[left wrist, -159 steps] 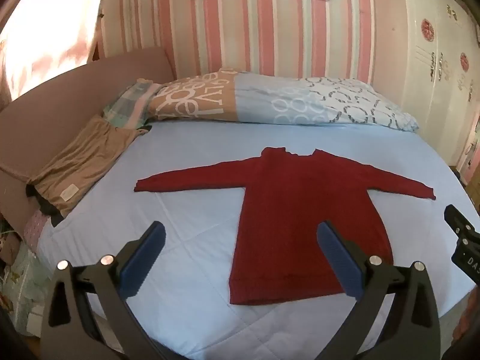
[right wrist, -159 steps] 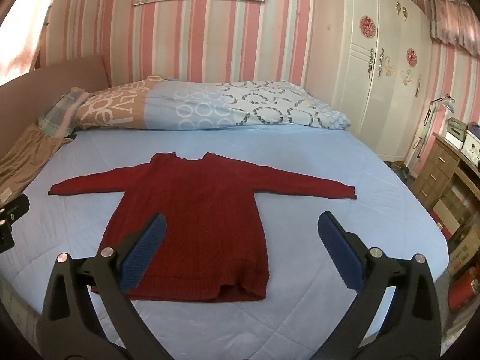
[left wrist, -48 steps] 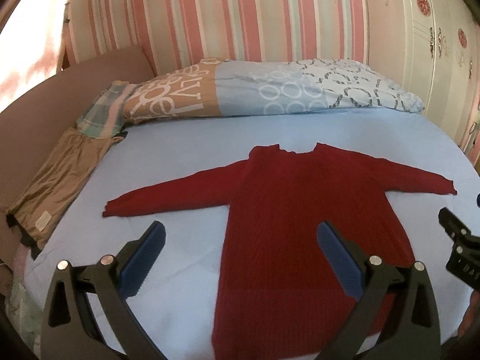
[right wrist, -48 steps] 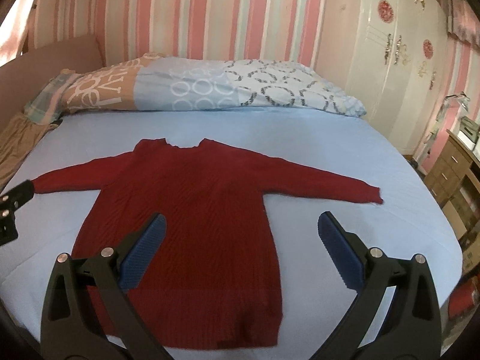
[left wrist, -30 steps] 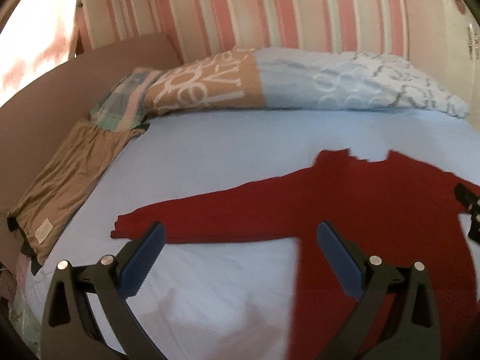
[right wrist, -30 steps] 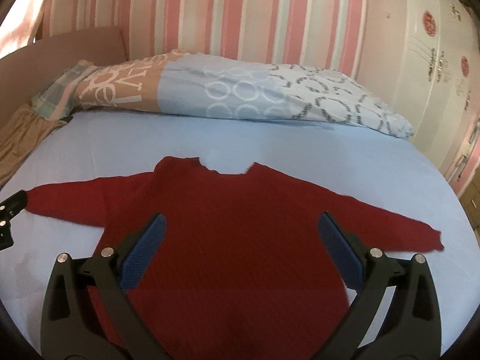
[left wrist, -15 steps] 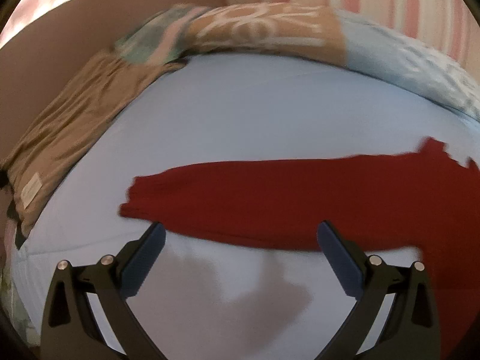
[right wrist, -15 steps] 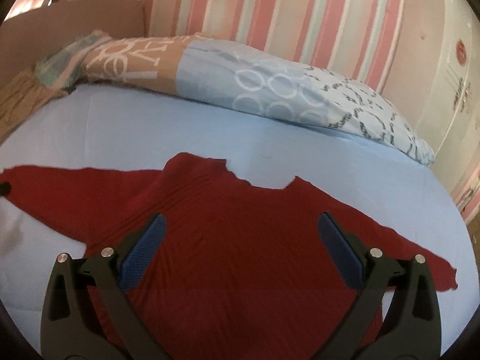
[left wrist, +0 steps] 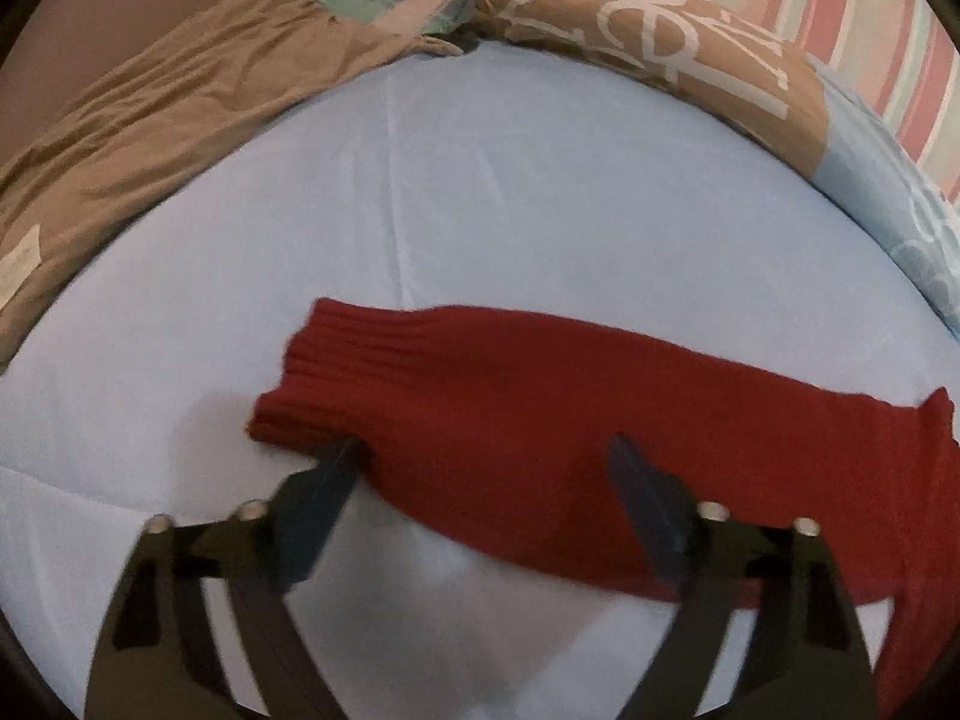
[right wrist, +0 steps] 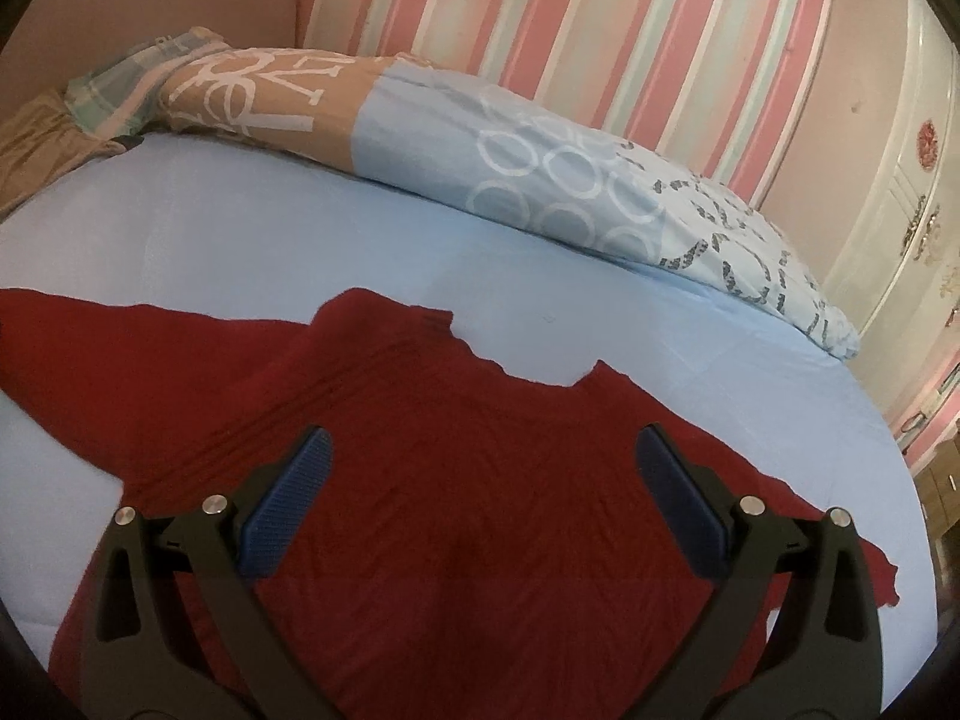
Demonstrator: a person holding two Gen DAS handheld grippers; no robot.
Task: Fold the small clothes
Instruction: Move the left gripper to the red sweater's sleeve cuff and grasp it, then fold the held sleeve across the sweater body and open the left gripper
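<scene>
The fingers of the left gripper (left wrist: pixel 483 468) are spread wide and nothing is held between them. The sweater (left wrist: pixel 540 420) is laid flat on the sheet (left wrist: pixel 480 192), and its sleeve runs across the gap between these fingers. The left finger tip (left wrist: pixel 336 468) is seen at the near edge of the ribbed cuff (left wrist: pixel 336 372); whether it touches or slips under the knit cannot be told. The right finger (left wrist: pixel 642 492) is seen over the sleeve itself. Half a second ago the cuff lay ahead of the fingers, clear of both tips; the gripper has since been brought lower and closer, so that the sleeve now fills the space between them.

The right gripper (right wrist: pixel 483 459) is likewise held open and empty. The sweater body (right wrist: pixel 468 510) is seen under and between its fingers, with the collar (right wrist: pixel 420 324) just ahead of the left finger and the other sleeve stretched out past the right finger. This view is little changed from half a second ago, apart from a slight tilt and a closer look at the knit.

A pillow (right wrist: pixel 420 138) lies far ahead of both grippers, and a tan cloth (left wrist: pixel 150 120) lies ahead and to the left.
</scene>
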